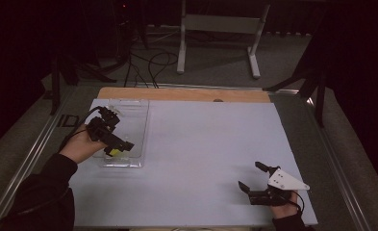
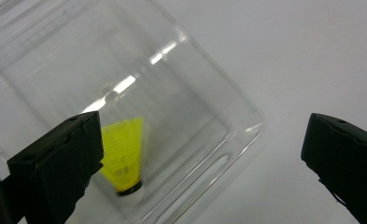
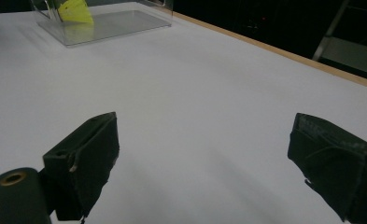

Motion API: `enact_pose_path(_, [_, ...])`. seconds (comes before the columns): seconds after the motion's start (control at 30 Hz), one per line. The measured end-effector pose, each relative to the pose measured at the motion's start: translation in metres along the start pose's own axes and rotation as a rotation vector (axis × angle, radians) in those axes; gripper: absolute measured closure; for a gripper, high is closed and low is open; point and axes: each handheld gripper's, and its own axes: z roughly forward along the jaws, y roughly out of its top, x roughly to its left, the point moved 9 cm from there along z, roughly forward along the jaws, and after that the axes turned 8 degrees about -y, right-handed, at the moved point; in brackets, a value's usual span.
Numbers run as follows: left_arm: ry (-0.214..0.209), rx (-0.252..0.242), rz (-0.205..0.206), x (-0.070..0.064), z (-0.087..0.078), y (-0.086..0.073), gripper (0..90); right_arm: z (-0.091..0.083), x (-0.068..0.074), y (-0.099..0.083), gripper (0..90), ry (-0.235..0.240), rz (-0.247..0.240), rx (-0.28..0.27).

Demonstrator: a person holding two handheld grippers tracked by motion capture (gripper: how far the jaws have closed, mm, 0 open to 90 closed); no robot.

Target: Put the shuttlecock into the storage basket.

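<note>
A small yellow tube [image 2: 124,156] with a black cap lies inside a clear plastic tray [image 2: 246,133]. My left gripper [image 2: 202,135] hovers over that tray, open wide, with the tube just beside its left jaw and nothing between the fingers. In the high view the left gripper [image 1: 119,130] is above the tray [image 1: 134,118] at the table's left, and the yellow tube [image 1: 113,152] rests near the tray's near end. My right gripper [image 1: 250,175] stands open and empty at the near right. From the right gripper [image 3: 204,135], the tray [image 3: 111,23] and tube [image 3: 76,11] look far off.
A white sheet [image 1: 201,154] covers the table, and a wooden strip [image 1: 177,94] shows along the far edge. Metal rails [image 1: 42,139] run down both sides. Beyond the table stand a white frame [image 1: 215,29] and cables on a dark floor.
</note>
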Motion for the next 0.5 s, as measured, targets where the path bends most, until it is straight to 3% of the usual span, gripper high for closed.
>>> enact_pose_path(0.23, [-0.031, -0.015, 0.023, -0.014, 0.003, 0.013, 0.0, 0.001, 0.000, 0.000, 9.0, 0.004, -0.001, -0.001])
enact_pose_path(0.5, [-0.051, -0.045, 0.087, -0.036, 0.012, 0.031, 0.0, 0.000, 0.001, 0.001, 9.0, 0.002, -0.004, -0.001])
